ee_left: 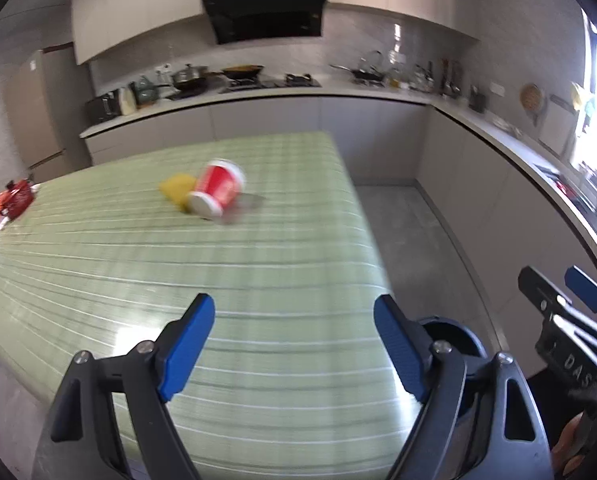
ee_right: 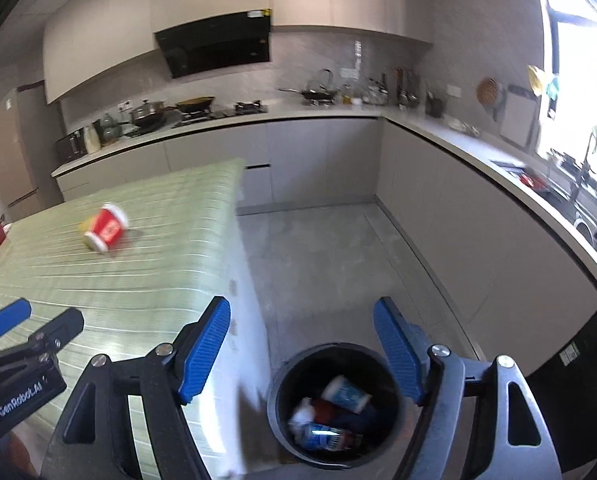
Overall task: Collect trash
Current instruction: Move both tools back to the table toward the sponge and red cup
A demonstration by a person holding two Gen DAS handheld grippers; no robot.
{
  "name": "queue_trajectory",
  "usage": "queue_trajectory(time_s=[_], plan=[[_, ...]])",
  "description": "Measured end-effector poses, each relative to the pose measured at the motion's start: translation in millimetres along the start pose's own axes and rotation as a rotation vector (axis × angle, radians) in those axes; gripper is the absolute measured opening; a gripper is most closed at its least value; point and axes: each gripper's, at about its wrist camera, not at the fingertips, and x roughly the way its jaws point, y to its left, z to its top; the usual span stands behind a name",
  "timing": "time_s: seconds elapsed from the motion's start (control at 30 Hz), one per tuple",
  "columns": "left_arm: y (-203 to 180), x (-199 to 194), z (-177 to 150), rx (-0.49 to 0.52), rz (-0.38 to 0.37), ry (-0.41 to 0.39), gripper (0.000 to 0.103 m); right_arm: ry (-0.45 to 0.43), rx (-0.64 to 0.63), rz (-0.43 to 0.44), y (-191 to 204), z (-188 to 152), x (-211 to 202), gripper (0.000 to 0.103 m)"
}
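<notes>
A red and white paper cup (ee_left: 218, 194) lies on its side on the green striped table (ee_left: 138, 280), with a yellow scrap (ee_left: 177, 190) touching its left side. The cup also shows in the right wrist view (ee_right: 107, 232). My left gripper (ee_left: 294, 344) is open and empty over the table's near part. My right gripper (ee_right: 302, 348) is open and empty above a black trash bin (ee_right: 274, 400) on the floor beside the table. The bin holds a blue and white cup (ee_right: 346, 394), a can and crumpled scraps.
A red pot (ee_left: 16, 196) and small items sit at the table's far left edge. Grey floor (ee_right: 318, 264) lies right of the table. An L-shaped kitchen counter (ee_right: 438, 136) with pans and bottles runs along the back and right walls.
</notes>
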Motion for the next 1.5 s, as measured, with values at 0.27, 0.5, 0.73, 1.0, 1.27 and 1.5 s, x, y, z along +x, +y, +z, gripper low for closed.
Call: queue_trajectory(time_s=[0.27, 0.5, 0.73, 1.0, 1.27, 1.5], plan=[[81, 11, 17, -0.072, 0.077, -0.014, 0.085, -0.024, -0.066, 0.097, 99, 17, 0, 0.078], [120, 37, 32, -0.134, 0.134, -0.006, 0.085, -0.029, -0.104, 0.179, 144, 35, 31, 0.078], [143, 58, 51, -0.121, 0.168, -0.006, 0.085, -0.009, -0.087, 0.210, 174, 58, 65, 0.078], [184, 96, 73, -0.084, 0.113, 0.003, 0.085, 0.008, -0.074, 0.156, 226, 78, 98, 0.078], [215, 137, 99, -0.026, 0.038, 0.025, 0.085, 0.043, -0.034, 0.066, 283, 92, 134, 0.078], [224, 169, 110, -0.002, 0.021, 0.049, 0.085, 0.080, -0.019, 0.045, 306, 99, 167, 0.078]])
